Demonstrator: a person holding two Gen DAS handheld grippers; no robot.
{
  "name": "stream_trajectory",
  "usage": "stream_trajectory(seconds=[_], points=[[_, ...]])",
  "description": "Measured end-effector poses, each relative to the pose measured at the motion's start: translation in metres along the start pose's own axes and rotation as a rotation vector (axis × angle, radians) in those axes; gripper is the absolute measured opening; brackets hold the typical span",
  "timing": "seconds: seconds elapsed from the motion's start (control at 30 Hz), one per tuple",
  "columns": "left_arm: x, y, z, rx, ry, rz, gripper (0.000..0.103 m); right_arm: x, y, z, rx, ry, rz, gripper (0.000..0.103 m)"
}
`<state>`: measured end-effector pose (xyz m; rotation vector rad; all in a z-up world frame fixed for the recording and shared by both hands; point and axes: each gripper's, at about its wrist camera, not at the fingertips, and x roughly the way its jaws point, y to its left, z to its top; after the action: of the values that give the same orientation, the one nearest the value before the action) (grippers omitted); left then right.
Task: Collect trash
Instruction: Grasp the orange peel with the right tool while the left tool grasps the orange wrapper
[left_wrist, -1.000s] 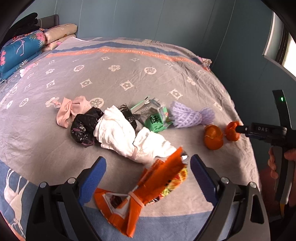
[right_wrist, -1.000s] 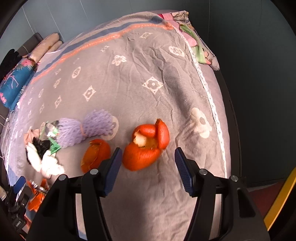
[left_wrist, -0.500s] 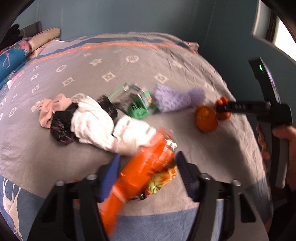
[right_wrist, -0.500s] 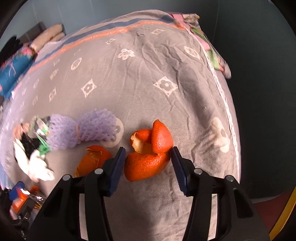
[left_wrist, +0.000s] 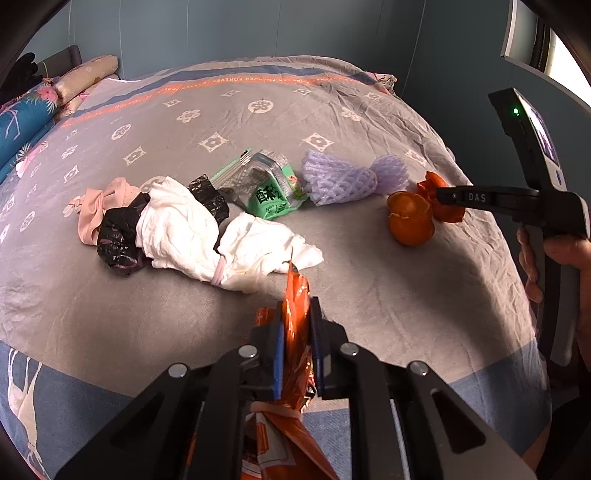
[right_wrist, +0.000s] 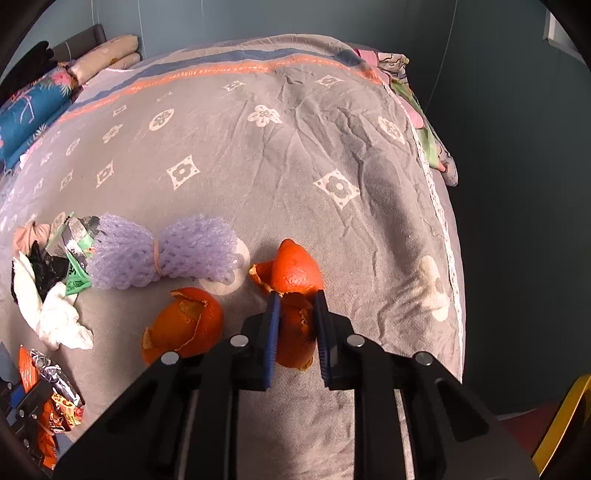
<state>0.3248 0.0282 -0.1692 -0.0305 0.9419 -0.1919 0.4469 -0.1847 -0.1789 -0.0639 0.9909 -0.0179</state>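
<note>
Trash lies on a grey patterned bedspread (left_wrist: 258, 125). My left gripper (left_wrist: 297, 321) is shut on an orange snack wrapper (left_wrist: 295, 295), squeezed flat between its blue pads. My right gripper (right_wrist: 295, 314) is shut on a piece of orange peel (right_wrist: 295, 269); that peel (left_wrist: 443, 199) also shows in the left wrist view under the right gripper's tip. A second orange peel (right_wrist: 188, 321) (left_wrist: 410, 221) lies loose just left of it. A purple foam net (right_wrist: 162, 254) (left_wrist: 347, 177), a green wrapper (left_wrist: 273, 199), white tissue (left_wrist: 207, 236), a black bag (left_wrist: 118, 236) and pink cloth (left_wrist: 99, 206) lie further left.
Pillows and folded bedding (left_wrist: 44, 99) sit at the head of the bed, far left. The bed's right edge (right_wrist: 443, 236) drops toward a dark wall. A person's hand (left_wrist: 554, 254) holds the right gripper's handle. A yellow object (right_wrist: 565, 417) shows at the floor, bottom right.
Both grippers went from open to shut: the left closed on the orange snack wrapper, the right closed on the orange peel. Both also moved slightly in toward their items.
</note>
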Motion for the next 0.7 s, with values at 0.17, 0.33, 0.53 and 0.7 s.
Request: stream_trajectory(seconds=[0.17,0.33,0.53,0.7], points=[[-0.003,0.004,0.0,-0.027,-0.002,-0.026,0.011,-0.004,-0.006,0.001,0.026,-0.01,0.029,0.016],[-0.012,0.01,0.002,-0.069,-0.033,-0.061,0.011,-0.013,-0.01,0.003,0.043,-0.033,0.044,0.015],[-0.024,0.013,0.004,-0.09,-0.077,-0.09,0.011,-0.036,-0.012,0.008,0.056,-0.093,0.058,0.015],[-0.035,0.018,0.005,-0.122,-0.103,-0.113,0.011,-0.063,-0.01,0.009,0.064,-0.133,0.09,0.015]])
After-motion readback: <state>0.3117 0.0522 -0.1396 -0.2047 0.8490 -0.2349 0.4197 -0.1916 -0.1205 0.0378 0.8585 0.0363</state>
